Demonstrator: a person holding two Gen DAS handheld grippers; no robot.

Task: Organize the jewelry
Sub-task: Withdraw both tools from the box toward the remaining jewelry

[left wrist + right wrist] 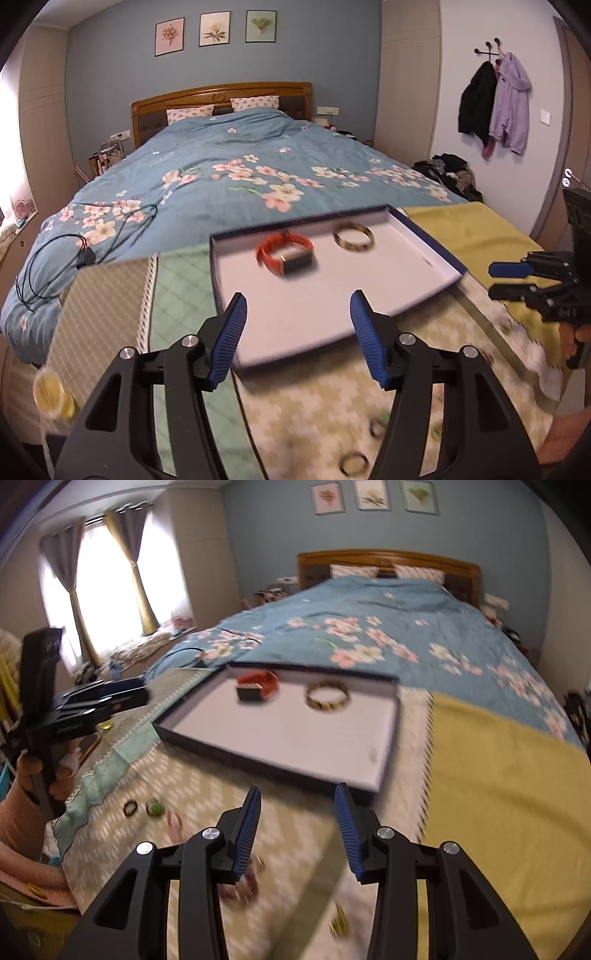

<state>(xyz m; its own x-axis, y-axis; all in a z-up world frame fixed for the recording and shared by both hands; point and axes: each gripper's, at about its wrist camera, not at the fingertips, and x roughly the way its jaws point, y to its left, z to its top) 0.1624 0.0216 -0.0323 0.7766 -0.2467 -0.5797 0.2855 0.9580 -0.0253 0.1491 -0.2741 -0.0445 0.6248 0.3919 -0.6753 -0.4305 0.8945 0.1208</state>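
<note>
A shallow white tray [369, 295] with a dark rim lies on a patterned cloth at the foot of the bed; it also shows in the right wrist view [295, 738]. In it lie an orange watch [286, 253] [258, 685] and a gold bangle [354, 237] [327, 695]. My left gripper [299, 306] is open and empty over the tray's near edge. My right gripper [297, 801] is open and empty, just short of the tray. Loose rings [130, 808] [354, 463] and a green piece [155, 807] lie on the cloth.
A yellow towel [498, 794] covers the bed's right corner. A black cable [74, 254] lies on the blue floral duvet. A small yellow item [50, 391] sits at the cloth's left edge. More blurred jewelry [340, 925] lies near me.
</note>
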